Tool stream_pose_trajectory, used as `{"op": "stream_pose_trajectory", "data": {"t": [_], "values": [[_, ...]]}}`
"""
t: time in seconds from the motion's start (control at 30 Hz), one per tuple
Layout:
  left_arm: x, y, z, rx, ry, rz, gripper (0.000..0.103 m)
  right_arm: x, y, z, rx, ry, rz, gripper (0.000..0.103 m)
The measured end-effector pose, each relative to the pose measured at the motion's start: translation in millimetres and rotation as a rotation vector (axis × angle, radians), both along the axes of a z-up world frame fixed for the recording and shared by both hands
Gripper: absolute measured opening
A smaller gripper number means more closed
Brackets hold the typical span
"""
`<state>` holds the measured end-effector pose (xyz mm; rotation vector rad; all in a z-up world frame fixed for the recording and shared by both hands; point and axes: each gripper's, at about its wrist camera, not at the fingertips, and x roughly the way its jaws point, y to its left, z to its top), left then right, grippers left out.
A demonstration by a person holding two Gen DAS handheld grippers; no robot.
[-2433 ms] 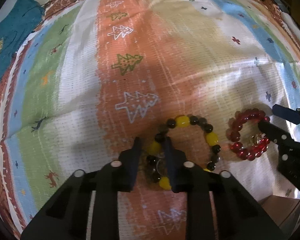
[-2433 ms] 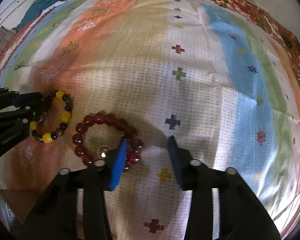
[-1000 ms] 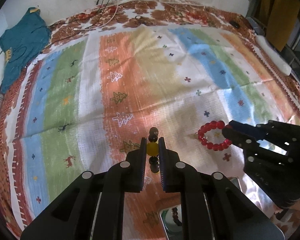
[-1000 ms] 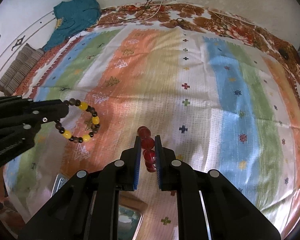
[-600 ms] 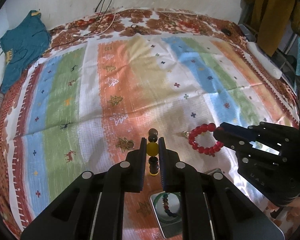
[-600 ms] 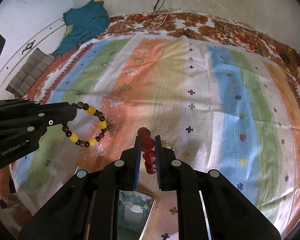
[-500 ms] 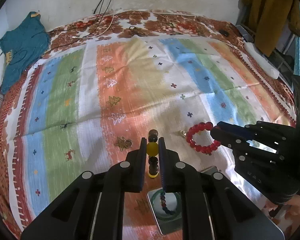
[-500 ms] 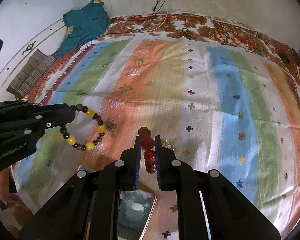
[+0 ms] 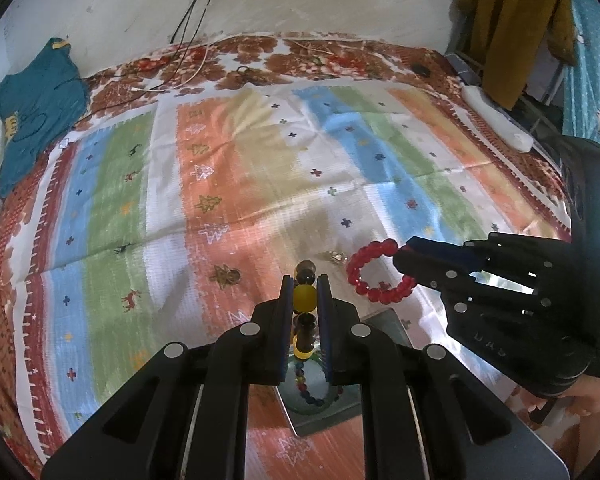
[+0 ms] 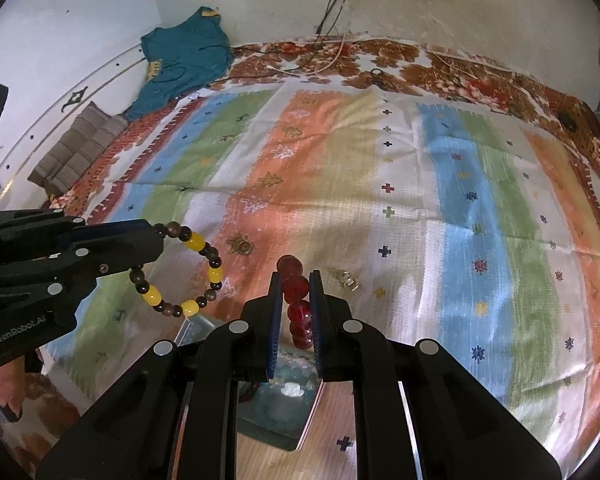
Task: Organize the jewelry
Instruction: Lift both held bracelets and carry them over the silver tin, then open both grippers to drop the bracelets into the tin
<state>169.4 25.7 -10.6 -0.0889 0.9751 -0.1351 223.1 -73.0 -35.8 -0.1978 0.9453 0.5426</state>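
Note:
My left gripper (image 9: pixel 304 294) is shut on a yellow-and-dark bead bracelet (image 9: pixel 304 298), held in the air; the bracelet hangs as a ring in the right wrist view (image 10: pixel 180 270). My right gripper (image 10: pixel 295 288) is shut on a red bead bracelet (image 10: pixel 296 288), also lifted; it shows as a ring in the left wrist view (image 9: pixel 374 276). A metal box (image 9: pixel 320 396) with other bead jewelry inside sits below both grippers, near the rug's front edge; it also shows in the right wrist view (image 10: pixel 278 404). Two small charms (image 9: pixel 336 257) (image 9: pixel 230 276) lie on the rug.
A striped rug (image 9: pixel 260 168) covers a bed. A teal garment (image 9: pixel 36 112) lies at the far left corner, cables (image 9: pixel 204 68) along the far edge by the wall. A folded striped cloth (image 10: pixel 76 148) lies at the left. Clothes (image 9: pixel 512 20) hang at the right.
Both grippers closed on their bracelets, lifted them off the rug and pulled back toward the near edge. The metal box has come into view below them.

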Motion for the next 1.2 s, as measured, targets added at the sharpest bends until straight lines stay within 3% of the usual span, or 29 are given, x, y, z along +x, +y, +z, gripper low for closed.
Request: {"op": "stream_pose_trajectory", "data": {"t": [0.7,1.03,1.17,1.2], "values": [[-45,-5,-4,-0.010,-0.007,-0.007,0.011,-51,-5,-5,-0.019,0.003,0.050,0.014],[-47,-3,-15,-0.023,0.037,0.010,0.011,-58,-5,-12,-0.061,0.016,0.046,0.014],[-43,3,-21,0.019,0.051,0.062,0.020,-51,-14,-12,-0.067,0.013,-0.011,0.037],[-42,7,-21,0.027,0.051,0.085,0.020,-49,-16,-12,-0.070,0.012,-0.022,0.038]]}}
